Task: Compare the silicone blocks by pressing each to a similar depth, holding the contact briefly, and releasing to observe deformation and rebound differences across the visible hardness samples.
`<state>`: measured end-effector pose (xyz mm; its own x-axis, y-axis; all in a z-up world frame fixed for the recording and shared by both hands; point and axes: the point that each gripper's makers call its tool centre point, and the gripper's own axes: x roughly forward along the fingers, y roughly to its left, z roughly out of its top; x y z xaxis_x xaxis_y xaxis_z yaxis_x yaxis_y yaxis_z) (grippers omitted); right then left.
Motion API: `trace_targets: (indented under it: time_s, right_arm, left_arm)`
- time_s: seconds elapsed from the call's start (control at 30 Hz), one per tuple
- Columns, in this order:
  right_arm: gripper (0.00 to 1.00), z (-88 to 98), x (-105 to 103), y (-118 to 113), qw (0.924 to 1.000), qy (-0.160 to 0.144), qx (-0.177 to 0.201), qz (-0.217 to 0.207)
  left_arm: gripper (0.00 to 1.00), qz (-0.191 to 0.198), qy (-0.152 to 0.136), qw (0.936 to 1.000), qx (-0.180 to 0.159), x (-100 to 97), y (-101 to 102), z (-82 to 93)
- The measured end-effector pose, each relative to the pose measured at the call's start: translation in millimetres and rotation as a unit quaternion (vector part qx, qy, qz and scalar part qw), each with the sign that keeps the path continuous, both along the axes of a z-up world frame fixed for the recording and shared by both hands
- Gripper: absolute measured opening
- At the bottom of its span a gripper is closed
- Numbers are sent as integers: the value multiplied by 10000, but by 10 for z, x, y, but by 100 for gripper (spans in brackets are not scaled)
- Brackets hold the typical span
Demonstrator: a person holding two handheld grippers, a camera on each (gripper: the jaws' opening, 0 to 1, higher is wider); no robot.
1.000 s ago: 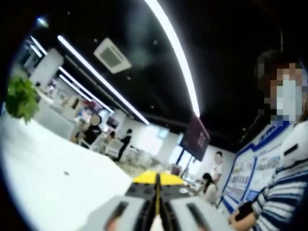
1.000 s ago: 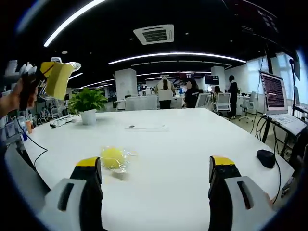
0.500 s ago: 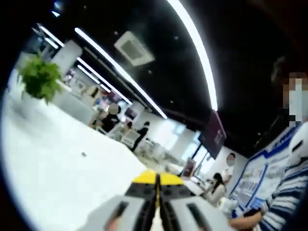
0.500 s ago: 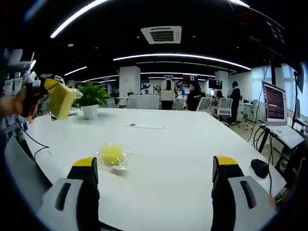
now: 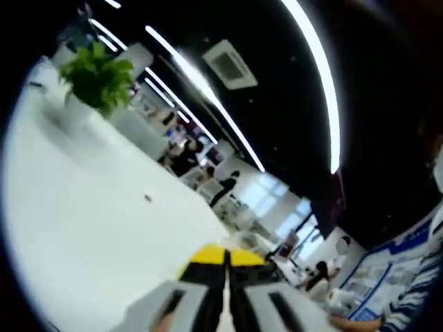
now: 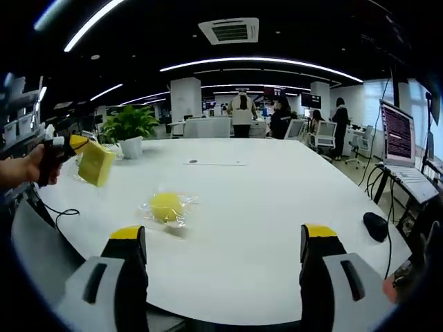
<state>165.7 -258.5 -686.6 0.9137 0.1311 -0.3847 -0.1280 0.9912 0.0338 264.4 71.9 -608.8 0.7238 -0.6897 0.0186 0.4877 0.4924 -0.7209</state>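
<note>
1. Right gripper (image 6: 221,242): grey two-jaw tool with black, yellow-tipped jaws, held level above the near edge of the round white table (image 6: 277,200); jaws stand wide apart with nothing between them.
2. Left gripper (image 5: 226,259): same make, jaws pressed together in its own view. In the right gripper view it appears at far left, held in a hand (image 6: 24,168) above the table edge, clamped on a pale yellow rectangular silicone block (image 6: 95,163) that hangs tilted in the air.
3. Round yellow silicone block in clear crinkled wrap (image 6: 166,207): lies on the table, ahead of the right gripper's left jaw, apart from it.
4. Green potted plant in white pot (image 6: 129,131): stands at the table's far left.
5. Black computer mouse (image 6: 375,226): rests near the table's right edge.
6. Open laptop (image 6: 398,138): stands at right, beyond the table.
</note>
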Motion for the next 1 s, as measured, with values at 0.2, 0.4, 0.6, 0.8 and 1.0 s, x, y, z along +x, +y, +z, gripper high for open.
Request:
trace_targets:
  time_s: [0.2, 0.4, 0.6, 0.8, 1.0]
  right_arm:
    - [80, 66, -2, 9, 9999, -126, -48, 55]
    - [79, 95, -14, 45, 9999, -125, 13, 33]
    - [78, 76, -54, 66, 9999, -91, 26, 53]
    - [77, 77, -73, 93, 9999, -81, 65, 71]
    - [74, 81, -79, 126, 9999, -63, 93, 95]
  left_arm:
    - [0, 278, 657, 9974, -138, 224, 32, -409]
    - [0, 420, 851, 9952, 245, 551, 79, -788]
    - [0, 552, 1224, 9872, 862, 816, 272, -1158]
    - [0, 656, 1236, 9854, 970, 995, 378, -1229]
    - [0, 677, 1351, 9821, 1126, 1032, 381, -1344]
